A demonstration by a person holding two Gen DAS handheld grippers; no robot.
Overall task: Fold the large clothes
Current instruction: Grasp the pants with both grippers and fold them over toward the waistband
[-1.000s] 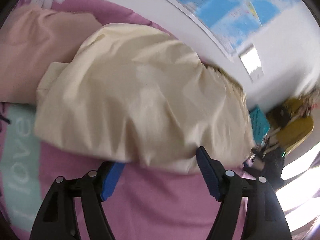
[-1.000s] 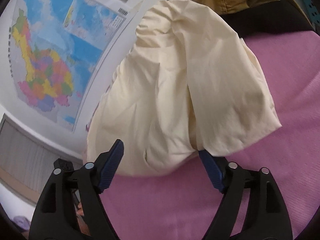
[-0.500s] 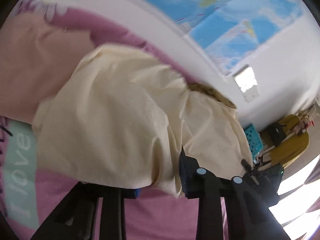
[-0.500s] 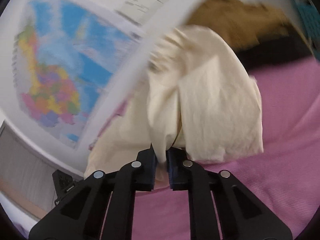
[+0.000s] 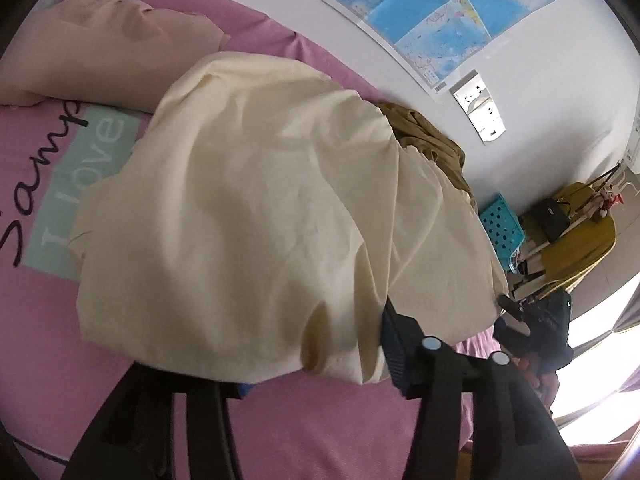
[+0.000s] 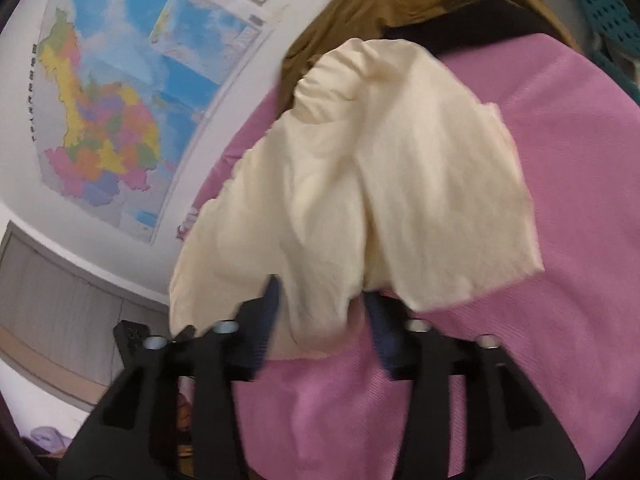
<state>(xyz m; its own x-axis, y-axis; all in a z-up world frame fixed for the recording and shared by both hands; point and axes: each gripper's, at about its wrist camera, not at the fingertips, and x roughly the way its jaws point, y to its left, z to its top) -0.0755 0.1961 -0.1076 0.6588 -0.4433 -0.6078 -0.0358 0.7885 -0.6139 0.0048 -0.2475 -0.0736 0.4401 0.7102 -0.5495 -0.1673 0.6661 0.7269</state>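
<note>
A large cream garment (image 5: 260,208) lies bunched on the pink bedsheet (image 5: 320,432). Its near hem drapes over my left gripper (image 5: 320,364), whose jaws are opening. The left finger is mostly hidden under the cloth and the right finger (image 5: 394,344) shows beside a fold. In the right wrist view the same cream garment (image 6: 380,168) hangs in a thick fold between the blue pads of my right gripper (image 6: 324,312). Its jaws are opening too, standing apart around the fold.
A brown garment (image 5: 428,140) is heaped behind the cream one, against the white wall. A peach pillow (image 5: 100,40) lies at the far left of the bed. A teal basket (image 5: 502,226) and a yellow-draped chair (image 5: 576,232) stand beyond the bed. A map (image 6: 108,112) hangs on the wall.
A second ago both grippers stood wide open before the hem. Half a second ago each had closed on a fold of it. Now both sets of jaws have parted again, cloth still between them.
</note>
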